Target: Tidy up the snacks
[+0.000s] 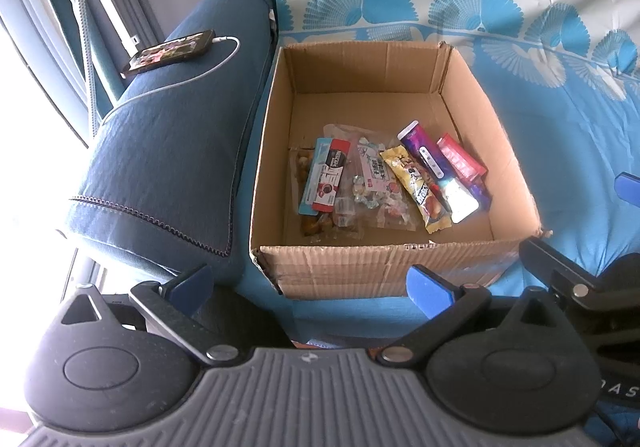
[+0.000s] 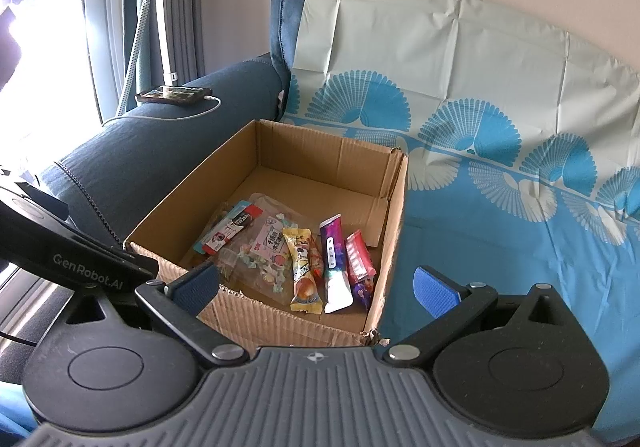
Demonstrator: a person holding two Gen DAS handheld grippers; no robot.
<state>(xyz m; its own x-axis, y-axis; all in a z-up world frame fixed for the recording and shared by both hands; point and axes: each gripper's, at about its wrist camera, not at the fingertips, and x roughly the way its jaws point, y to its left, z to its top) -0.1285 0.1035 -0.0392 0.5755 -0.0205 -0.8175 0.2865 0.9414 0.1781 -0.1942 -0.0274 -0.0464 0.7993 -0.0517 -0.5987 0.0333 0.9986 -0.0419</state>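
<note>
An open cardboard box (image 1: 472, 99) (image 2: 396, 215) sits on a sofa seat covered with a blue patterned cloth. Several snack packs lie flat on its floor: a yellow bar (image 1: 418, 185) (image 2: 304, 271), a purple pack (image 1: 432, 163) (image 2: 334, 259), a pink pack (image 1: 460, 157) (image 2: 358, 255), a clear candy bag (image 1: 372, 183) (image 2: 260, 251) and a red-and-black sachet (image 1: 332, 175) (image 2: 228, 233). My left gripper (image 1: 310, 285) hovers open in front of the box's near wall, holding nothing. My right gripper (image 2: 316, 287) is open too, near the box's front right corner, with nothing between its fingers.
A dark blue sofa armrest (image 1: 168, 151) (image 2: 168, 143) flanks the box on the left, with a phone (image 1: 168, 52) (image 2: 174, 94) and its white charging cable on top. The blue cloth (image 1: 560, 151) (image 2: 500, 247) spreads to the right. A window and curtains are at far left.
</note>
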